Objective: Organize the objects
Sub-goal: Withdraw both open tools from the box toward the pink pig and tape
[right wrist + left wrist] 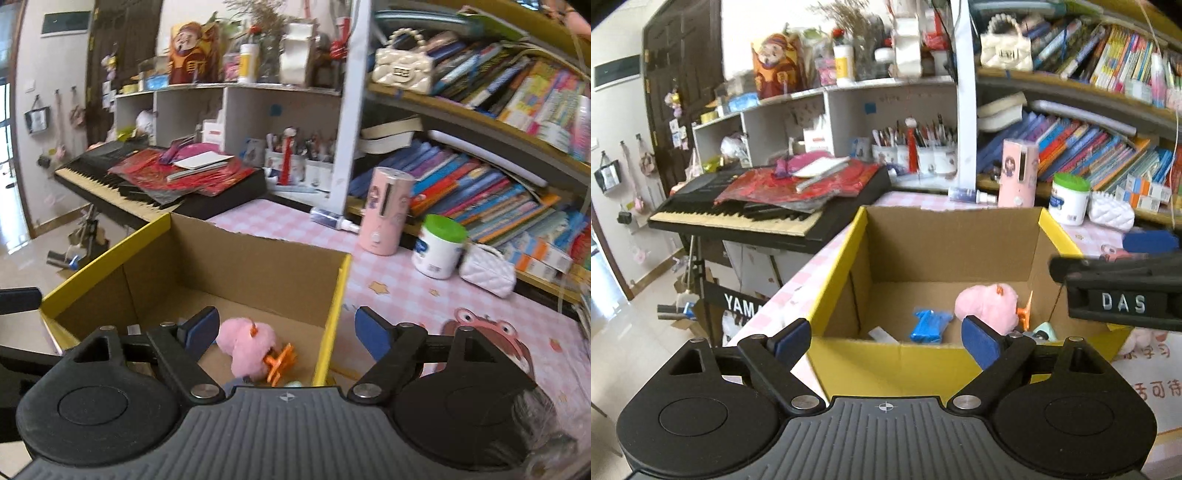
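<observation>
Left wrist view puts your left gripper [886, 338] above the near yellow wall of the cardboard box [945, 236], its blue-padded jaws spread wide with nothing between them. Beyond the jaws the box stands open on a table [809, 280] covered in pink-and-white checked cloth. On its plain brown corrugated floor, straight past the jaws, lie a fluffy pink plush toy [986, 302] with orange plastic feet, a crinkly blue packet [929, 325] left of it, and a small pale green thing just by the right pad, too hidden to name. To the right of the jaws your right gripper's black body crosses the box's edge.

Left of the jaws and further off, a black keyboard [738, 218] on a stand carries red glossy papers. Behind the box rise white cubby shelves and a wooden bookshelf [1082, 88] packed with leaning, bright-spined books. A pink cylinder [1017, 173], a white tub with a green lid [1069, 199] and a quilted white purse [1112, 212] stand on the table before the books.

From the right wrist, your right gripper [284, 328] also stands wide and empty; the box's right wall [332, 321] runs between its pads, the plush toy [245, 347] just past the left pad, and a red cartoon frog print [487, 332] on the cloth beyond the right one.
</observation>
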A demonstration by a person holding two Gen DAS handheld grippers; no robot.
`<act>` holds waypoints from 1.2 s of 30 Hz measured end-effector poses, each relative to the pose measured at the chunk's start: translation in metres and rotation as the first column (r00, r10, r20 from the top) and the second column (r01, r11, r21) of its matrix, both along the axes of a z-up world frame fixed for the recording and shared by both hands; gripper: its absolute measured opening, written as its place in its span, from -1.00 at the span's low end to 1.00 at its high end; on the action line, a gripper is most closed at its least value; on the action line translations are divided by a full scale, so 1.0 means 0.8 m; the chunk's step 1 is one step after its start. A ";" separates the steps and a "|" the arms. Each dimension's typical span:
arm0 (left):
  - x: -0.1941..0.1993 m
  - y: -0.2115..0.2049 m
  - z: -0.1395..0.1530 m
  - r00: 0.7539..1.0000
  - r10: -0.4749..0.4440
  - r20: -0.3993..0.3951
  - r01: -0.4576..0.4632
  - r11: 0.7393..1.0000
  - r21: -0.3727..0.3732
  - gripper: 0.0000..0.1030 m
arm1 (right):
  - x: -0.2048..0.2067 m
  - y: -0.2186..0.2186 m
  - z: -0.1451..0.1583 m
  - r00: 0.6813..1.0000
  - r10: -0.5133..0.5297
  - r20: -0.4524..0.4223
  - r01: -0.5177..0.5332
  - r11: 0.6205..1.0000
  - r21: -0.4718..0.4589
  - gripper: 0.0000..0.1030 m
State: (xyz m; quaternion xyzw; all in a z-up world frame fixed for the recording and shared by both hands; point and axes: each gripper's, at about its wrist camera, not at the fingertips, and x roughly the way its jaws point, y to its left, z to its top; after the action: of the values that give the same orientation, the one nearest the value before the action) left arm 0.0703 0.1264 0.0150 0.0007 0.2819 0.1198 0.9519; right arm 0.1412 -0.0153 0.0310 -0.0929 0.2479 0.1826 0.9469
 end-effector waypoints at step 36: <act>-0.142 -0.058 -0.033 0.950 -0.281 -0.139 0.280 0.960 -0.028 0.81 | -0.226 -0.061 -0.058 0.947 -0.297 -0.124 0.290 0.954 -0.073 0.70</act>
State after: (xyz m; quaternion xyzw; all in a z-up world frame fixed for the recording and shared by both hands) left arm -0.0430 0.0803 -0.0111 0.0453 0.3464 -0.0182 0.9368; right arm -0.0397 -0.0640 -0.0153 -0.0680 0.3265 0.0386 0.9420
